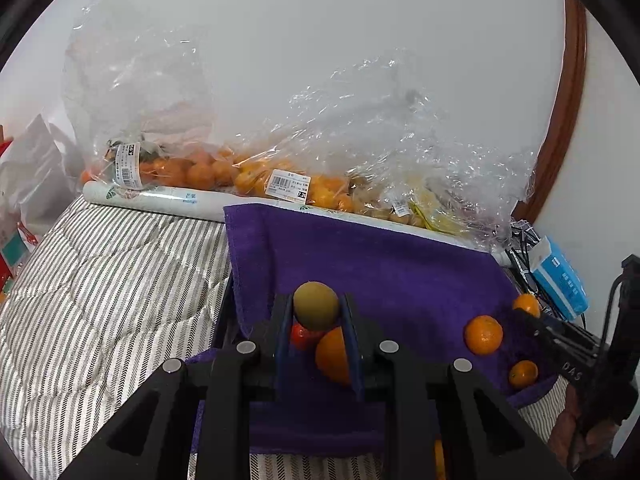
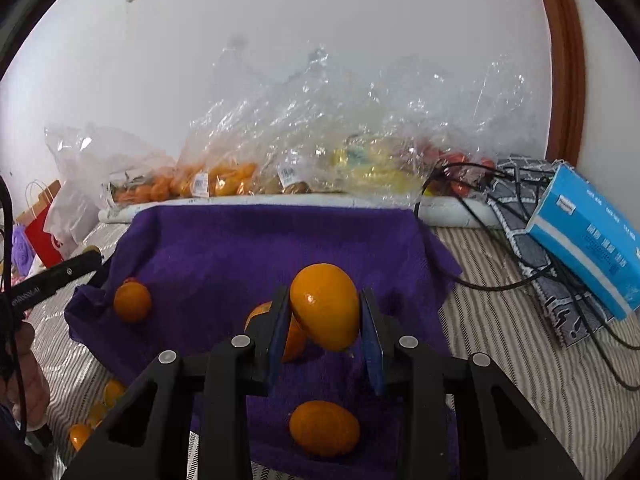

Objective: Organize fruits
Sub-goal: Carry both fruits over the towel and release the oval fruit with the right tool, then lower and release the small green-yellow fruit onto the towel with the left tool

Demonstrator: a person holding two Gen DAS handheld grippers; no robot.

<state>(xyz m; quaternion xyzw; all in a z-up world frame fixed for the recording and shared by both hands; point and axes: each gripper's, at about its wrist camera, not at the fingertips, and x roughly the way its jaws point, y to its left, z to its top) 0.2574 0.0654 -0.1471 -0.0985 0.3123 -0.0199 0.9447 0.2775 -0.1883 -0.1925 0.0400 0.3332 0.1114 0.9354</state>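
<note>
Left tongs (image 1: 316,312) clamped on greenish-brown fruit (image 1: 316,305); right tongs (image 2: 325,320) clamped on orange (image 2: 325,306), both above purple towel (image 2: 248,248). Several oranges placed; bagged fruit (image 2: 224,178) at 12 o'clock left.

Fruit on a towel on a bed

Loose oranges (image 2: 132,301) lie on the towel (image 2: 240,248); bagged fruit (image 2: 224,178) behind it, tissue box (image 2: 588,236) to its right.

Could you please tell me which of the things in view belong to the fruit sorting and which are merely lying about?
Part of the job:
- greenish-brown fruit held by left gripper
- orange fruit held by right gripper
- loose oranges
- purple towel
- bagged fruit

Lying about:
- blue tissue box
- black cables
- red paper bag
</note>
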